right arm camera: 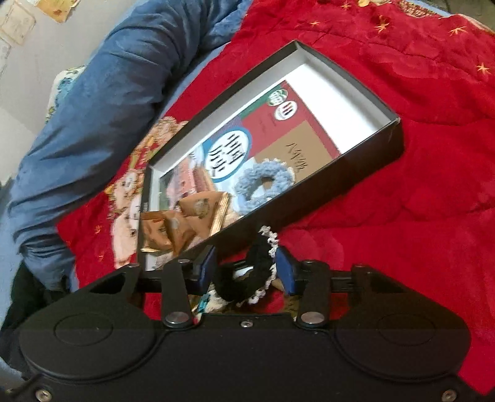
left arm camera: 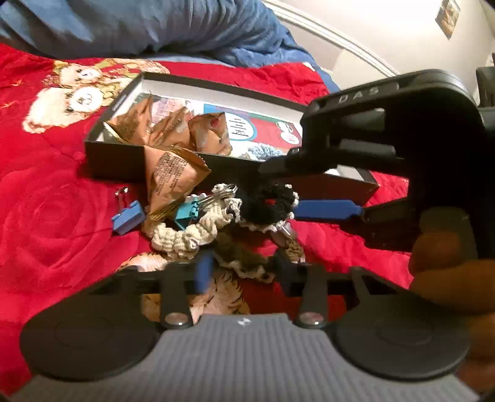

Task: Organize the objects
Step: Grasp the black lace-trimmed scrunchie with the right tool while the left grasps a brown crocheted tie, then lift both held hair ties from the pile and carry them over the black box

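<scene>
A small pile lies on the red blanket (left arm camera: 55, 216) in front of a black box (left arm camera: 117, 160). In the left wrist view my left gripper (left arm camera: 243, 272) has its blue pads closed against a brown scrunchie (left arm camera: 241, 259) with a cream edge. My right gripper (left arm camera: 281, 188) reaches in from the right, around a black scrunchie (left arm camera: 269, 204) with white lace trim. The right wrist view shows that black scrunchie (right arm camera: 260, 263) standing pinched in my right gripper (right arm camera: 247, 266). A cream scrunchie (left arm camera: 185, 238), a blue binder clip (left arm camera: 128, 216) and a teal clip (left arm camera: 185, 213) lie beside them.
The box (right arm camera: 371, 154) holds brown snack packets (right arm camera: 198, 213), a light blue scrunchie (right arm camera: 266, 182) and a printed card. One more snack packet (left arm camera: 173, 176) leans on its front wall. A blue duvet (left arm camera: 154, 27) is bunched behind. A hand (left arm camera: 448, 272) holds the right gripper.
</scene>
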Motion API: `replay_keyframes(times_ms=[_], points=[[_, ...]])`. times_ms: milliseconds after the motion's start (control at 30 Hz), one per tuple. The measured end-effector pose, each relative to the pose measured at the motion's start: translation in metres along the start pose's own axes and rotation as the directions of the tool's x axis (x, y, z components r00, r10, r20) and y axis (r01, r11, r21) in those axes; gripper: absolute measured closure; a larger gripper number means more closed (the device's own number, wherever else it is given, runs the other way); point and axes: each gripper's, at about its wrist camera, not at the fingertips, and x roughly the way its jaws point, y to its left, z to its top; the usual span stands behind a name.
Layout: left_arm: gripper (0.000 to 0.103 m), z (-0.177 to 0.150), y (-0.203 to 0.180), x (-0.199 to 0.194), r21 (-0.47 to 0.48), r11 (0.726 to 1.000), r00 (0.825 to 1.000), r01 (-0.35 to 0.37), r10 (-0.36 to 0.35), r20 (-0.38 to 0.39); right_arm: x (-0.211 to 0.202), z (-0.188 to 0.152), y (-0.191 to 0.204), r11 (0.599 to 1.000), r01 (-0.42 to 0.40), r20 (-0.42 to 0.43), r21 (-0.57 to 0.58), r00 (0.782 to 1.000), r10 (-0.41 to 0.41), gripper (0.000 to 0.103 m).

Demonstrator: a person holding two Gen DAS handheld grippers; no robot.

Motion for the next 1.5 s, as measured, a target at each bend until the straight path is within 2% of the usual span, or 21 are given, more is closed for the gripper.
replay_keyframes(times_ms=[67, 133, 200, 267, 367, 533, 700, 967, 1233, 1333, 1500], points=[[0.079, 0.001, -0.001, 0.002, 0.037, 0.999, 1.0, 0.003, -0.002, -0.006, 0.005, 0.0, 0.001, 0.999, 0.045, -0.002, -0.025, 0.999, -0.045, 0.061], [0.083, 0.0, 0.001, 0.002, 0.033, 0.999, 1.0, 0.008, -0.008, 0.0, 0.009, 0.0, -0.001, 0.999, 0.047, -0.019, -0.012, 0.999, -0.047, 0.061], [0.087, 0.0, 0.002, 0.001, 0.026, 1.0, 1.0, 0.012, -0.012, 0.003, 0.014, 0.0, -0.003, 0.999, 0.043, -0.025, -0.004, 0.999, -0.043, 0.067], [0.088, -0.001, -0.001, 0.0, 0.038, 0.999, 1.0, 0.01, -0.01, 0.021, 0.018, -0.001, -0.003, 0.999, 0.036, -0.035, -0.008, 0.999, -0.036, 0.084], [0.089, -0.003, -0.001, -0.002, 0.047, 0.999, 1.0, 0.009, -0.01, 0.023, 0.019, -0.005, -0.001, 0.998, 0.052, -0.03, -0.028, 0.998, -0.053, 0.09], [0.092, -0.004, -0.005, -0.014, 0.057, 0.998, 0.999, -0.004, 0.002, 0.037, 0.001, -0.007, 0.0, 0.998, 0.064, 0.019, -0.021, 0.998, -0.064, 0.09], [0.093, -0.009, -0.01, -0.028, 0.104, 0.994, 0.998, -0.016, 0.01, 0.057, -0.021, -0.004, -0.011, 0.997, -0.007, 0.042, 0.071, 0.999, 0.005, 0.09], [0.094, -0.009, -0.017, -0.053, 0.13, 0.991, 0.994, -0.033, 0.02, 0.105, -0.047, 0.003, -0.033, 0.986, -0.048, 0.097, 0.161, 0.995, 0.032, 0.09], [0.093, -0.006, -0.02, -0.067, 0.142, 0.988, 0.987, -0.064, 0.042, 0.153, -0.06, 0.006, -0.032, 0.984, -0.094, 0.14, 0.151, 0.987, 0.073, 0.09], [0.092, -0.007, -0.021, -0.064, 0.133, 0.989, 0.989, -0.069, 0.051, 0.14, -0.063, 0.006, -0.026, 0.985, -0.117, 0.141, 0.126, 0.985, 0.099, 0.09], [0.091, -0.008, -0.019, -0.057, 0.116, 0.99, 0.991, -0.075, 0.06, 0.123, -0.074, 0.009, -0.015, 0.981, -0.172, 0.189, 0.086, 0.97, 0.154, 0.09]])
